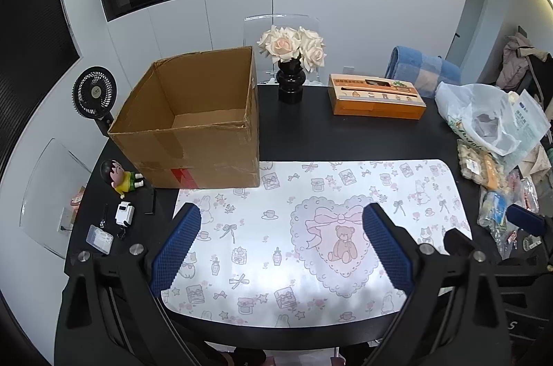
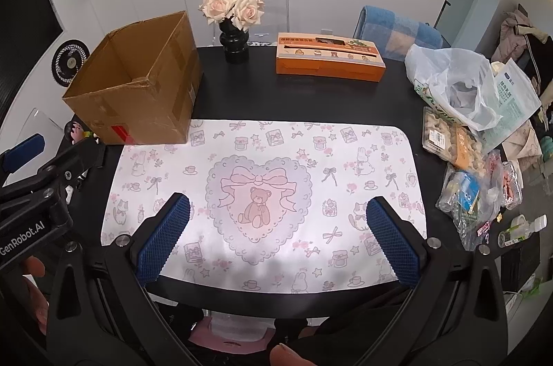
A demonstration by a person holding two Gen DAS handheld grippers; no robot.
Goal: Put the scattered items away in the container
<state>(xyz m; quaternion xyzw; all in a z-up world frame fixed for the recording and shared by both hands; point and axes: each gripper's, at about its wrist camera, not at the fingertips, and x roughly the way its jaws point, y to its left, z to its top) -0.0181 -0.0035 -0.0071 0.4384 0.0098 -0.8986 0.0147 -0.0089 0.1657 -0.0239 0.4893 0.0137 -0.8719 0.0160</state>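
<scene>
We hold the left gripper (image 1: 281, 245) above the near edge of a black table (image 1: 311, 130), its blue-padded fingers (image 1: 176, 245) spread wide apart with nothing between them, and under them lies a white placemat (image 1: 262, 227) printed with a bear in a heart. The right gripper (image 2: 276, 234) hangs over the same placemat, its fingers (image 2: 394, 241) equally wide apart and empty. The cardboard box (image 1: 193, 120) stands open at the table's far left, its near corner resting on the mat's far left edge, and we see only bare cardboard floor inside it. Left of the box, on the dark tabletop, lie a small figurine with a black head and yellow shirt (image 1: 121, 177), a little white device (image 1: 124, 213) and a clear plastic case (image 1: 99, 238). At the right side of the table, well apart from the box, a heap of scattered items spreads out: a crumpled white plastic bag (image 2: 452, 82), a clear tray of snacks (image 2: 446, 137), several small clear packets (image 2: 466, 200) and a small bottle with a white cap (image 2: 522, 229). At the back of the table stand a black vase of pale roses (image 1: 292, 65) and, to its right, an orange carton (image 1: 375, 98). In the right wrist view the left gripper shows at the left edge, beside the figurine.
</scene>
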